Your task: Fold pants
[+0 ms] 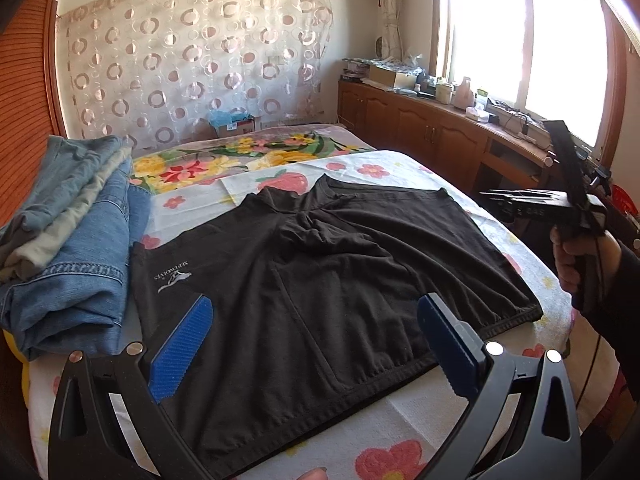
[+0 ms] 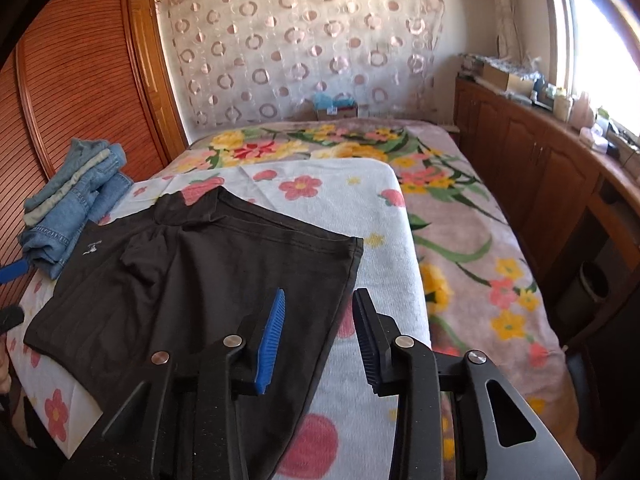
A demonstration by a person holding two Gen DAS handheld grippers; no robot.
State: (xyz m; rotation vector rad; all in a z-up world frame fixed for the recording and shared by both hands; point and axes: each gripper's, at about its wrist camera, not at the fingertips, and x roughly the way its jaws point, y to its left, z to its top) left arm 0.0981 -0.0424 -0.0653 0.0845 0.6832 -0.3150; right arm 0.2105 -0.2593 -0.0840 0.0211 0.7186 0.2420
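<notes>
Black shorts (image 1: 320, 248) with a small white logo lie spread flat on a white flowered towel (image 1: 400, 168) on the bed. My left gripper (image 1: 316, 299) hovers wide open over their near edge, and its blue pads (image 1: 188, 340) touch no cloth. My right gripper (image 2: 320, 294) hangs over the right hem of the shorts (image 2: 200, 264). Its jaws stand narrowly apart, and the cloth lies flat below them, not pinched. In the left wrist view a hand holds the right gripper (image 1: 516, 200) above the bed's right side. One left-gripper pad (image 2: 12, 270) shows at the left border.
A stack of folded jeans (image 1: 72, 240) (image 2: 68, 216) sits left of the shorts. A floral blanket (image 2: 460, 208) covers the bed beyond the towel (image 2: 328, 184). A wooden wardrobe (image 2: 80, 92) stands at the left. Cluttered wooden cabinets (image 1: 420, 124) run under the window on the right.
</notes>
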